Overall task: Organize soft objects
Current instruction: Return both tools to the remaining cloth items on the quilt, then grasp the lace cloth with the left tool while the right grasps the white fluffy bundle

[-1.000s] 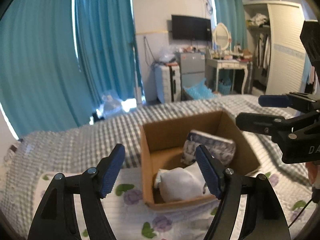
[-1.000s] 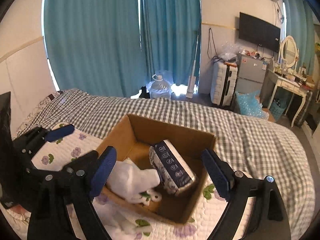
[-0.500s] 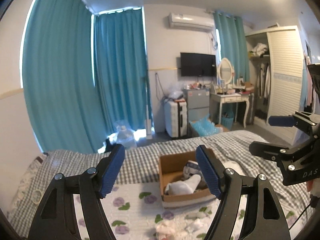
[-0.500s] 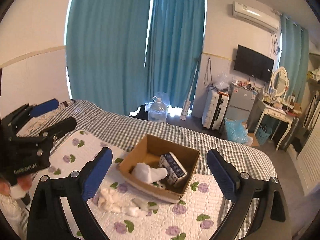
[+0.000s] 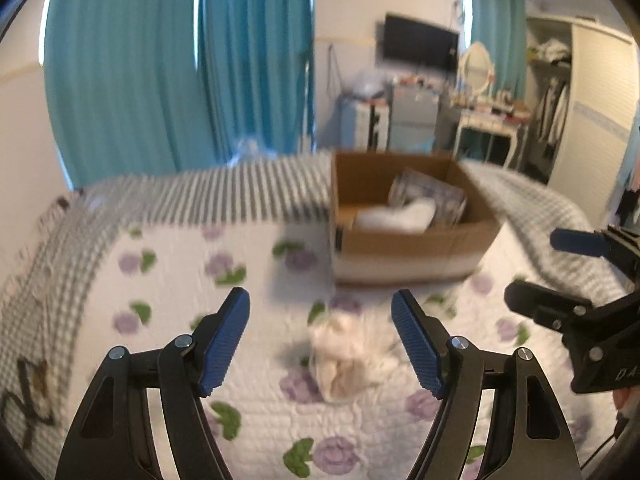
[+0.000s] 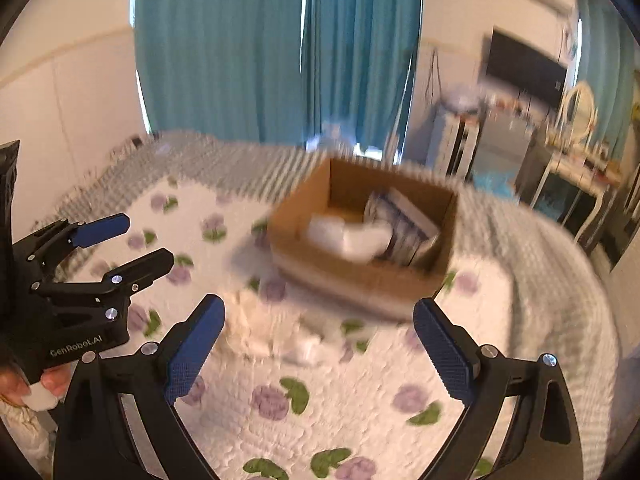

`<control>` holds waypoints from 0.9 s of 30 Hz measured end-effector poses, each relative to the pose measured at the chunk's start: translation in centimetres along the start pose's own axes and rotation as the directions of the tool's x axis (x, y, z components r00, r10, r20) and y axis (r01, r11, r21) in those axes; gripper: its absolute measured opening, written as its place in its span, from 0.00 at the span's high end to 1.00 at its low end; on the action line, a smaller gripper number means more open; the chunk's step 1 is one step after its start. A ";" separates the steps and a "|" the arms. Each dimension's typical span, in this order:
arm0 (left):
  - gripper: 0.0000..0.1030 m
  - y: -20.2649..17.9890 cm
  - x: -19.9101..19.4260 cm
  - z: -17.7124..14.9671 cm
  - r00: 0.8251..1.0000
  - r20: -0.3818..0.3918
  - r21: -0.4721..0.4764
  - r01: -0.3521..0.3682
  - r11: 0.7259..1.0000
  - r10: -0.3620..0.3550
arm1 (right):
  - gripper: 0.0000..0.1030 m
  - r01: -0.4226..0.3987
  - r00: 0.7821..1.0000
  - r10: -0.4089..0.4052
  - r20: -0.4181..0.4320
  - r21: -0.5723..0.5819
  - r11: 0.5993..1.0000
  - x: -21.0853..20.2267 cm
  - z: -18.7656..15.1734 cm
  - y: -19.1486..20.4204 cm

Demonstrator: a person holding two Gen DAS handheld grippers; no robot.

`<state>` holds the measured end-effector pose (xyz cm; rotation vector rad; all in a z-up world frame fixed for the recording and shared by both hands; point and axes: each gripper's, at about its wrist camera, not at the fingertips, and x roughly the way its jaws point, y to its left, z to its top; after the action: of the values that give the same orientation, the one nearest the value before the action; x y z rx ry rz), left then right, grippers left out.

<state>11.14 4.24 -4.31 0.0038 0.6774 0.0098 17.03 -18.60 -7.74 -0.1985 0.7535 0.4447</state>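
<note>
A cardboard box (image 5: 416,240) (image 6: 352,276) stands on the bed and holds a white soft bundle (image 5: 396,214) (image 6: 348,236) and a blue-printed soft pack (image 5: 436,196) (image 6: 404,224). A cream crumpled soft item (image 5: 344,356) lies on the floral quilt between the fingers of my open, empty left gripper (image 5: 320,344), close in front of it. In the right wrist view, white soft pieces (image 6: 272,332) lie ahead of my open, empty right gripper (image 6: 320,352). Both views are motion-blurred.
The floral quilt (image 5: 168,280) (image 6: 360,392) lies over a grey checked bedspread (image 5: 200,196). Teal curtains (image 5: 180,72), a suitcase and a dressing table (image 5: 492,128) stand behind the bed. Each gripper shows in the other's view: the right (image 5: 576,280), the left (image 6: 116,248).
Both grippers have come back down toward the quilt from a high, pulled-back position. The loose soft pieces now sit close in front of the fingers. Both stay open.
</note>
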 end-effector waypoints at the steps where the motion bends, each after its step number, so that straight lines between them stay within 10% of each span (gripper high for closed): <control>1: 0.27 -0.1 1.0 -0.6 1.000 -0.021 -0.001 0.002 1.000 -0.002 | 0.07 -0.008 1.000 0.008 -0.028 0.012 1.000 1.6 -0.7 -0.2; 8: 0.28 0.8 6.3 -4.0 0.992 -0.124 -0.024 0.013 1.000 -0.016 | 0.15 -0.049 0.985 0.060 -0.163 0.067 0.996 10.2 -3.9 -0.4; 14: 0.28 1.4 7.7 -4.9 0.988 -0.154 -0.035 0.004 0.999 -0.009 | 0.53 -0.082 0.965 0.120 -0.231 0.166 0.983 14.5 -5.7 -1.5; 27: 0.32 -2.8 6.4 -7.1 0.975 -0.207 0.008 0.087 0.996 -0.084 | 0.63 -0.073 0.984 0.104 -0.146 0.201 0.977 9.4 -6.5 -4.8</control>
<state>11.69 1.53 -13.83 -0.0097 0.8855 -0.0797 21.26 -21.98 -18.87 -0.0160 0.9567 0.4406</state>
